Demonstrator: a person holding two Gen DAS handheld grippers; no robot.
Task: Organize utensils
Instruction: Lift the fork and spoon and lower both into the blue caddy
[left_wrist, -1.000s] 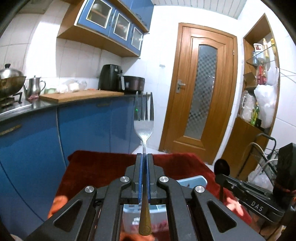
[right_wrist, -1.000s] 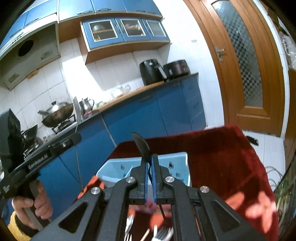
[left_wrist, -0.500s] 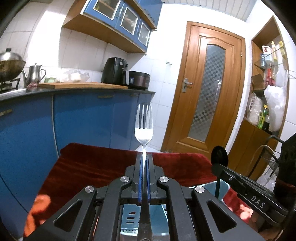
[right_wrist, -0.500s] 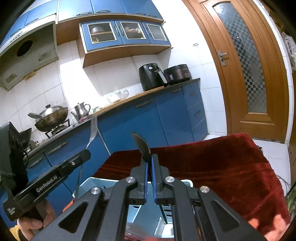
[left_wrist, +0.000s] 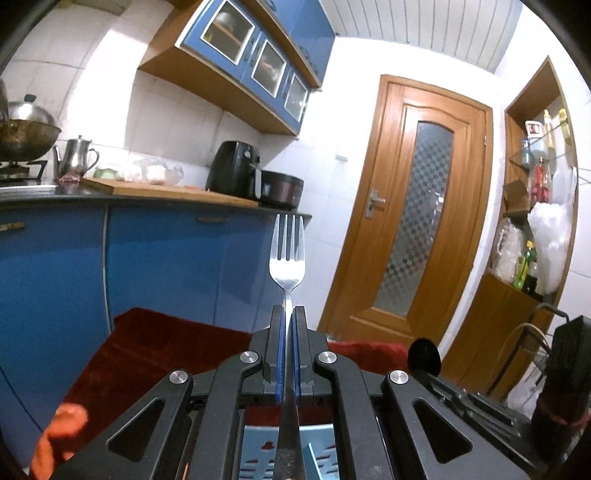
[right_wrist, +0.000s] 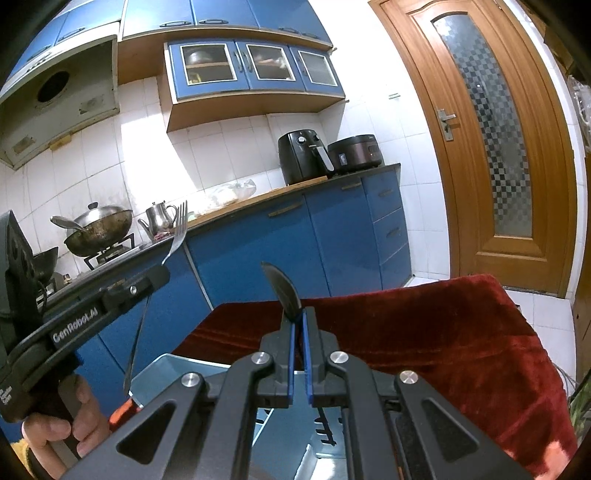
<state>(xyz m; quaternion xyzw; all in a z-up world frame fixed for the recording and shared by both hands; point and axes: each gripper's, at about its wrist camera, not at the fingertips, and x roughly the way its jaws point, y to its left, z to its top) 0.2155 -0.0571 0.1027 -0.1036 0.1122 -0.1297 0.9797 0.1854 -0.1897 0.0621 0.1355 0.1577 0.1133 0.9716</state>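
My left gripper is shut on the handle of a silver fork, which stands tines up. It shows again at the left of the right wrist view, the left gripper holding the fork slightly tilted. My right gripper is shut on a dark spoon, bowl upward. In the left wrist view the right gripper sits low on the right with the spoon's bowl above it. A light-blue slotted utensil tray lies under both grippers on a red cloth.
Blue kitchen cabinets run close behind the cloth-covered table. A wooden door stands at the right. A hand grips the left tool's handle. Shelves with bottles and bags fill the far right.
Both grippers have come forward and lower over the blue tray, which now lies right beneath them. The loose utensils on the cloth have dropped out of view. Both grips are unchanged.
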